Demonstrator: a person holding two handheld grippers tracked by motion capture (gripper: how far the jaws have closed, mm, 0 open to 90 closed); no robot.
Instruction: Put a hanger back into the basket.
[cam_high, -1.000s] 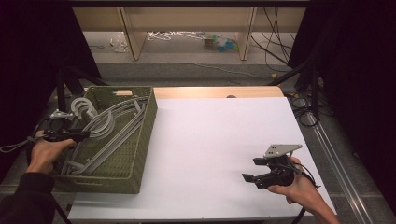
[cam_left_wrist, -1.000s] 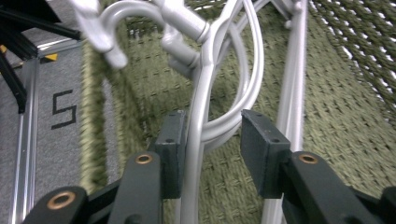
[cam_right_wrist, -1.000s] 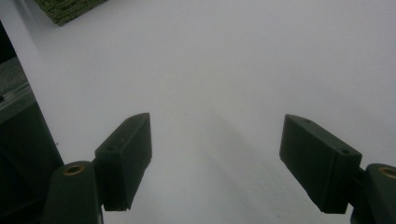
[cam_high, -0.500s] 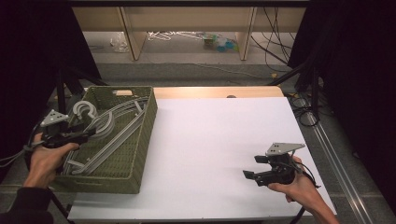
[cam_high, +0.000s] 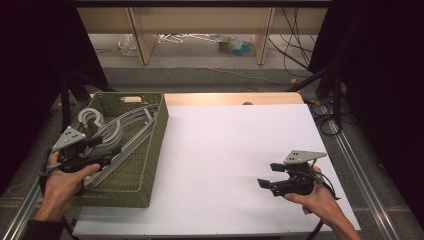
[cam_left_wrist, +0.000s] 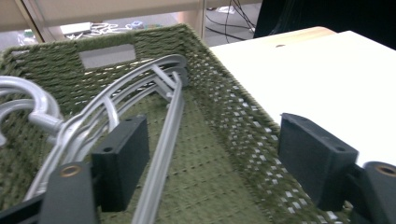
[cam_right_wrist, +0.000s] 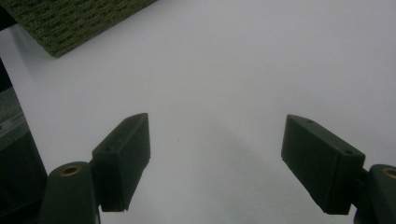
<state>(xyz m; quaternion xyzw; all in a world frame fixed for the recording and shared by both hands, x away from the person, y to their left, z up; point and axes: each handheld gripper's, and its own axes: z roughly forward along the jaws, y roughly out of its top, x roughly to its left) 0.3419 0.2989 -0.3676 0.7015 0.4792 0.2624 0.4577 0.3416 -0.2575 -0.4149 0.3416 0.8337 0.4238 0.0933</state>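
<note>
A: While the left gripper (cam_high: 107, 150) hangs over the near left rim of the green woven basket (cam_high: 150, 165) at the left of the high view, where do the grey plastic clothes hangers (cam_high: 117, 131) lie?

B: Inside that basket, stacked in a loose pile, with their curved hooks (cam_high: 91, 116) toward its upper left corner and their long bars running diagonally across the floor of it. Its jaws have just been opening and now stand wide, with nothing pressed between them. Judging by that, the hangers have probably just been let go to rest in the basket

A: And the right gripper (cam_high: 267, 177)?

B: It sits low at the lower right of the high view, over the bare white tabletop (cam_high: 230, 150), well apart from the basket. Its jaws are spread wide and empty; it seems to be waiting rather than working

A: What does the left gripper view add?

B: It looks along the jaws into the basket, showing one hanger bar (cam_left_wrist: 161, 154) passing between the two black pads without touching either, plus the slot handle (cam_left_wrist: 106, 55) in the far wall. The right gripper view gives plain white table between its pads (cam_right_wrist: 122, 158), with a corner of the basket (cam_right_wrist: 70, 23) at upper left
</note>
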